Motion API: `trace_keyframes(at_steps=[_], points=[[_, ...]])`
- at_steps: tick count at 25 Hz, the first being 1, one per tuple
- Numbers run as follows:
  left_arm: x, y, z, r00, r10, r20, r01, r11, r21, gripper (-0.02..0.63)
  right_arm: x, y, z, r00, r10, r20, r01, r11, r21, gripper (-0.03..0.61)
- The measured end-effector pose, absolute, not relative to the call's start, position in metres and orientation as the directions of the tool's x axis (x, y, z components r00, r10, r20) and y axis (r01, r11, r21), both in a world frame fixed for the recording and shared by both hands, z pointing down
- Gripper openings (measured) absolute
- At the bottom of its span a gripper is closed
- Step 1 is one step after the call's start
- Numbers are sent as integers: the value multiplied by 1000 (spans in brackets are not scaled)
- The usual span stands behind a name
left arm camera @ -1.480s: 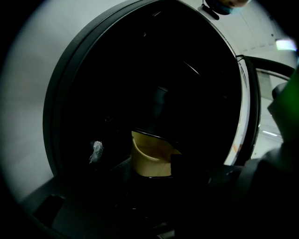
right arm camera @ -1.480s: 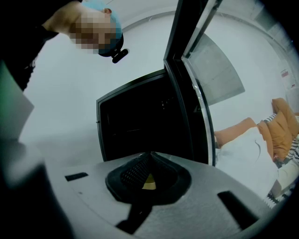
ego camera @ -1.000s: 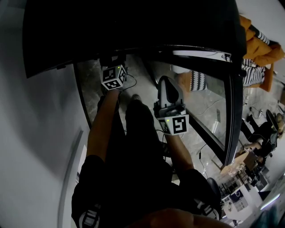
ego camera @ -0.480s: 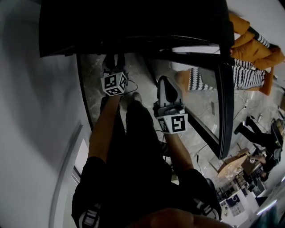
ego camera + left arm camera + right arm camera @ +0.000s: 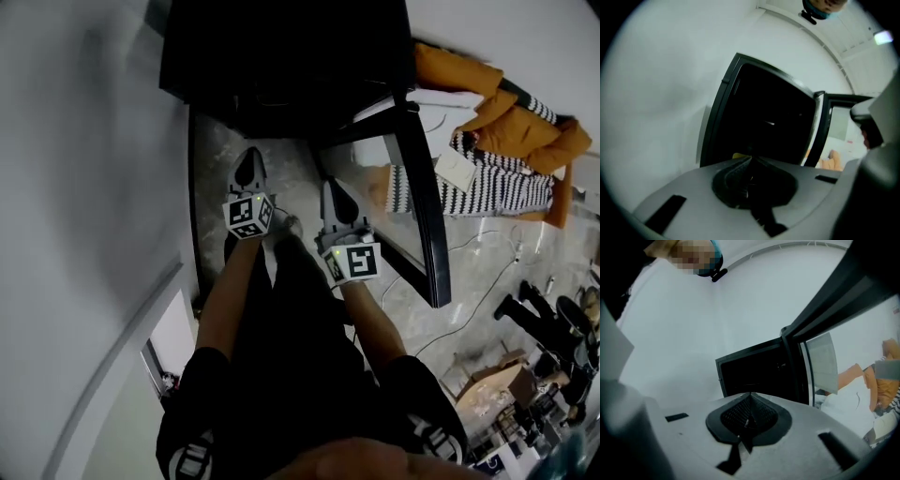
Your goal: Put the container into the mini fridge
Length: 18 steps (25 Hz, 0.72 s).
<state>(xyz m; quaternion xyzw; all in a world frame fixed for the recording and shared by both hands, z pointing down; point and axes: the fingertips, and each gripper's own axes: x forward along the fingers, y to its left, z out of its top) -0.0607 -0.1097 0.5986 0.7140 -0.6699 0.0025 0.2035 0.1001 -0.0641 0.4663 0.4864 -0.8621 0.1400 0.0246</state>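
Observation:
The black mini fridge point(image 5: 281, 56) stands open against the white wall, and its glass door point(image 5: 424, 216) swings out to the right. Its inside is dark. In the left gripper view a small yellow thing point(image 5: 739, 155) shows low in the fridge point(image 5: 764, 122), just beyond the jaw tips; I cannot tell what it is. My left gripper point(image 5: 248, 164) point(image 5: 750, 159) hangs in front of the opening; its jaws have just been closing and are shut with nothing between them. My right gripper point(image 5: 334, 190) point(image 5: 751, 394) is beside it, also shut and empty, pointing at the fridge point(image 5: 754, 371).
An orange jacket point(image 5: 497, 98) and a striped cloth point(image 5: 497, 183) lie right of the door. Cables run over the marble floor point(image 5: 469, 253). A cardboard box point(image 5: 487, 380) and clutter sit at the lower right. A white wall point(image 5: 84, 187) fills the left.
Both grippers have drawn back from the fridge opening and risen. The left gripper's jaws have come together. The fridge now looks smaller and farther off in the head view.

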Motion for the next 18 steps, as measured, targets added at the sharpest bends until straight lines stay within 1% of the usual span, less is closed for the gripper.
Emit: trace_keyframes(at_steps=[3, 7, 10, 13, 18], points=[[-52, -81, 547, 128, -966, 223, -960, -65, 273, 5, 107, -53, 450, -526, -830, 185, -842, 479, -249, 2], [-52, -44, 487, 85, -969, 234, -978, -36, 203, 5, 107, -43, 426, -549, -812, 199, -827, 494, -267, 2], [-48, -14, 446, 80, -971, 224, -984, -40, 175, 4, 102, -32, 404, -571, -797, 197, -814, 519, -261, 2], [-48, 14, 416, 94, -969, 227, -986, -59, 156, 5, 97, -18, 384, -581, -793, 184, -806, 530, -263, 2], [-69, 46, 376, 87, -969, 230, -987, -53, 150, 5, 82, 3, 360, -587, -792, 168, -801, 539, -260, 2]])
